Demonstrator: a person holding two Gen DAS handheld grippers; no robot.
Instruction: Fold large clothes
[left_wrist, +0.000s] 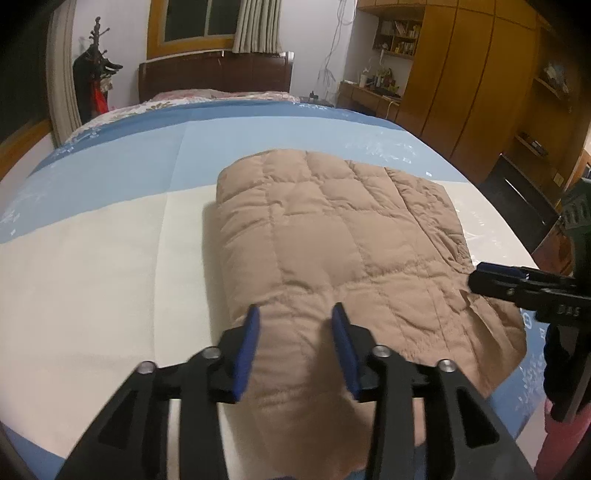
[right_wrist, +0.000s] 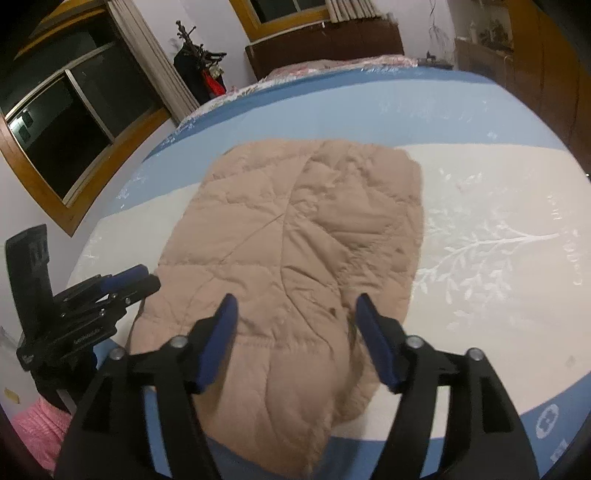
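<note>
Both tools agape | folded tan quilted coat (left_wrist: 332, 236) long axis runs bedward

Black angular left gripper (left_wrist: 295, 314) and right gripper (right_wrist: 293, 304), blue-padded jaws, silver pivot screws, pink sleeve (right_wrist: 37, 432)

Bdrm: wood wardrobe (left_wrist: 476, 74), dark window (right_wrist: 59, 122), curtains (left_wrist: 256, 24).
</note>
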